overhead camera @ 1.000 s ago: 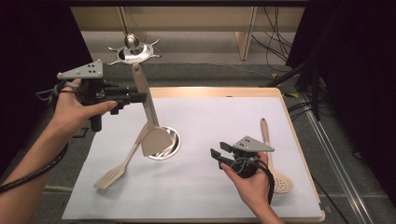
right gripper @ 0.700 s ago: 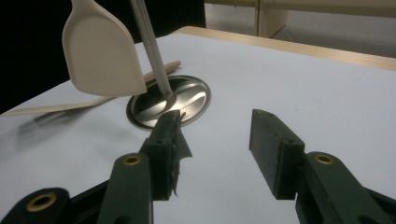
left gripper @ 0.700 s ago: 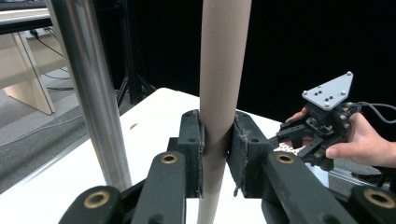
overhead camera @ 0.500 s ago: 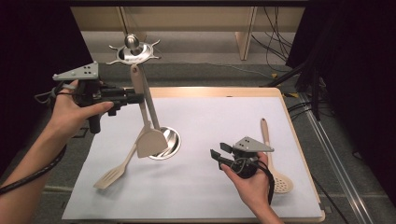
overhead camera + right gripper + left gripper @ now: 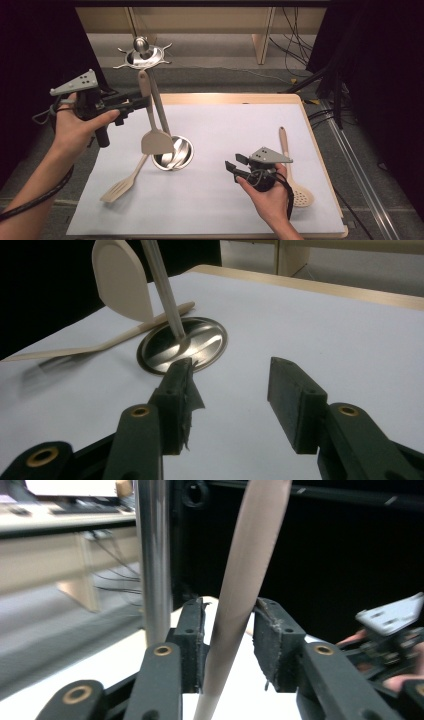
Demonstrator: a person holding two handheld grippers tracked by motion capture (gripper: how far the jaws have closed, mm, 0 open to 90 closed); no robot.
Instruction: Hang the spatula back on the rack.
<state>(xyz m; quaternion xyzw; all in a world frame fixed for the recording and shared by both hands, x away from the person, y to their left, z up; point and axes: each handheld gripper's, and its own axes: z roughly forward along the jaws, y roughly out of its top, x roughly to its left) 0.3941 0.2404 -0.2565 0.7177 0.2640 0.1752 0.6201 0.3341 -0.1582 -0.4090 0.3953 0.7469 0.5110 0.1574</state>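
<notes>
My left gripper (image 5: 142, 102) is up off the surface (image 5: 240, 125) near its far left corner, fingers (image 5: 192, 635) pinched on the handle of the solid spatula (image 5: 156, 140). In the left gripper view that pale handle runs up between the two pads, one pad tight to it, the other just beside it. The spatula hangs blade-down, its flat blade just above the left rim of the round steel base (image 5: 173, 152) that sits left of centre on the white sheet. A steel pole (image 5: 159, 112) rises from that base, right beside the handle, leaning toward the far edge.

A slotted spatula (image 5: 122, 182) lies flat on the sheet toward the near left corner, its handle end reaching to the base.

My right gripper (image 5: 234, 162) hovers low near the near right part of the surface, fingers (image 5: 180, 390) spread wide with nothing between them, aimed at the base. A perforated spoon (image 5: 295, 170) lies along the right edge, just beside my right hand (image 5: 267, 195).
</notes>
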